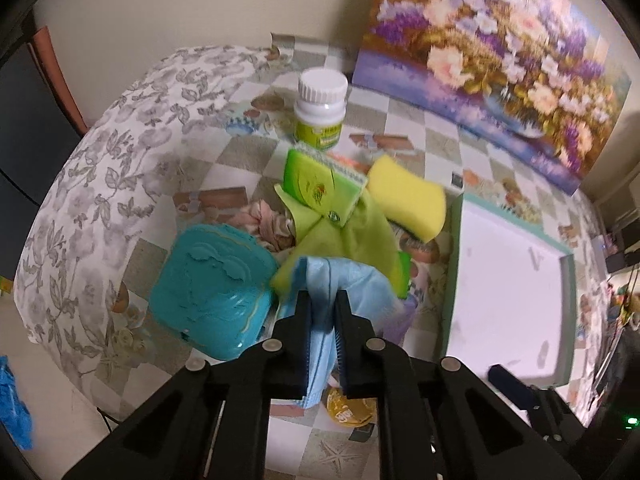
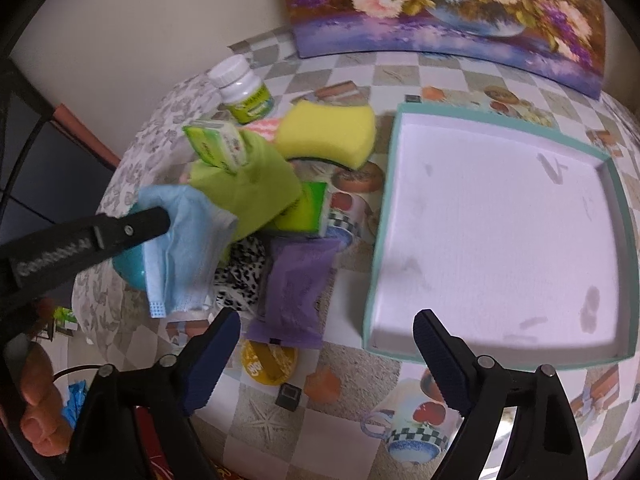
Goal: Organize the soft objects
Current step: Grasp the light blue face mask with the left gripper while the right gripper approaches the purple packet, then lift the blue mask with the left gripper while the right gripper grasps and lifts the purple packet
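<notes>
Barely begun: the left tool [image 1: 322,300] is clenched on the blue face mask [image 2: 184,240] above the pile, the right tool [image 2: 326,354] hangs released, and the tray [image 2: 496,216] holds nothing yet.

Face mask [image 1: 352,280]: thin non-woven fabric, light blue, matt, pleated. Left tool [image 1: 322,300]: black matt plastic, ribbed dark blue pads, small metal pins. Right tool [image 2: 326,344]: same black plastic, ribbed pads. Sponge [image 2: 326,134]: yellow foam, porous, matt. Cloth [image 2: 256,188]: lime green, soft, matt. Teal case [image 1: 212,296]: glossy moulded plastic with raised relief. Bottle [image 1: 320,108]: white smooth plastic, ribbed cap, paper label. Purple packet [image 2: 294,292]: plastic film, slight sheen. Tray [image 2: 616,184]: cardboard look, teal rim, white matt inside with smudges. Tabletop [image 2: 340,432]: printed checked covering, smooth, faint sheen.
</notes>
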Demonstrator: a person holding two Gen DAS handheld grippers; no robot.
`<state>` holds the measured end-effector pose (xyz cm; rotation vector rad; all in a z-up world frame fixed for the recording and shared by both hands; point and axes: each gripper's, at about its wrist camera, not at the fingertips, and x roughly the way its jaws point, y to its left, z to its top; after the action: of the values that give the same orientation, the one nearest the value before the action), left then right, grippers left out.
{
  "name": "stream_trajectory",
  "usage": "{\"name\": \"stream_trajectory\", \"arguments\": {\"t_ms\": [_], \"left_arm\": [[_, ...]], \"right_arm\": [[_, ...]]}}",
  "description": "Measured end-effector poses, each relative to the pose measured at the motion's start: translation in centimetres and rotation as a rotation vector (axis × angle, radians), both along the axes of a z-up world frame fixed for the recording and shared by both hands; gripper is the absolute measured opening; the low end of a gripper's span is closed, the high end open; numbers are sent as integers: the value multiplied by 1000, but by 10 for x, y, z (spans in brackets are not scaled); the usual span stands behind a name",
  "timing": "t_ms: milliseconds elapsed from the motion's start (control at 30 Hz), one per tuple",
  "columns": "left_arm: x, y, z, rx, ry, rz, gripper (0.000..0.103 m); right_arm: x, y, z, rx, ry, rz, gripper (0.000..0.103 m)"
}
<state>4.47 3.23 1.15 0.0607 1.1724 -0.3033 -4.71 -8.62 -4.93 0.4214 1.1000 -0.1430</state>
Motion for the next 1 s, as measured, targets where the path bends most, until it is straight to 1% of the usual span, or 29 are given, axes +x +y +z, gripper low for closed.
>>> {"name": "stream_trajectory", "arguments": {"t_ms": [167,267,367,433,500,567,833,867,933,1000], "left_arm": [[-3,16,20,-55,-58,32,11],[-3,26,27,-82,-77,55,11],[-4,34,33,-101,-102,76,11],[-4,39,36,-101,-115,93,11],[-2,42,35,-94,-118,110,11],[0,45,33,-83,-115,122,11],[1,48,30,-80,-108,127,11],[1,48,30,-79,-106,126,11],[0,47,30,-76,-105,128,11],[0,46,29,-70,-105,128,11]], "right_arm": [[9,7,-4,-5,-10,34,83],[15,12,-7,-5,-12,52,80],[23,17,-14,-13,6,65,76],[28,20,-21,-20,26,66,74],[34,21,-30,-22,50,65,68],[38,22,-38,-23,71,63,65],[53,27,-65,-31,135,68,53],[53,28,-66,-41,134,72,52],[55,32,-66,-63,136,87,44],[54,36,-65,-61,132,92,41]]}}
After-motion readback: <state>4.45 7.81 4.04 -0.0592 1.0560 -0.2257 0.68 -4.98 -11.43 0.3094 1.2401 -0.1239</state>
